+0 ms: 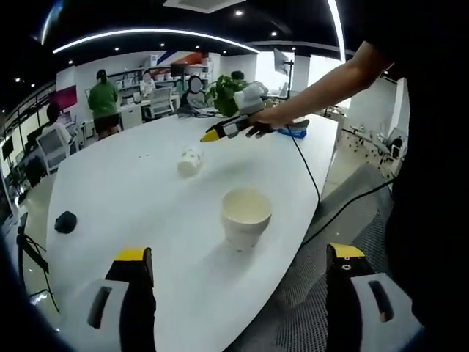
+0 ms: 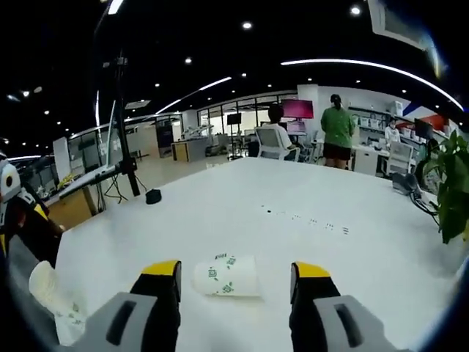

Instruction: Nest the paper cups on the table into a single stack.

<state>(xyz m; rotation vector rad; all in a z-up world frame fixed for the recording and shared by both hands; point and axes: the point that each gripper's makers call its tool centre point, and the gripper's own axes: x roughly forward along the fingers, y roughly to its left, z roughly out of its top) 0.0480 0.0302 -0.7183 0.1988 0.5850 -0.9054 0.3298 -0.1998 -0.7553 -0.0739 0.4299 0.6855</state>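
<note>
Paper cups sit apart on the white table (image 1: 132,191): in the left gripper view an upright paper cup (image 1: 246,217), empty, stands centre frame above the released left gripper (image 1: 238,275). The right gripper view shows a printed paper cup (image 2: 229,276) lying sideways between the spread jaws of the right gripper (image 2: 236,282), low centre.

Two paper cups sit on the bench: one upright cup (image 1: 246,216) and one toppled cup (image 1: 189,160). There is one small black object (image 1: 65,221), one potted plant (image 1: 226,94), and one blue item (image 1: 293,132).
</note>
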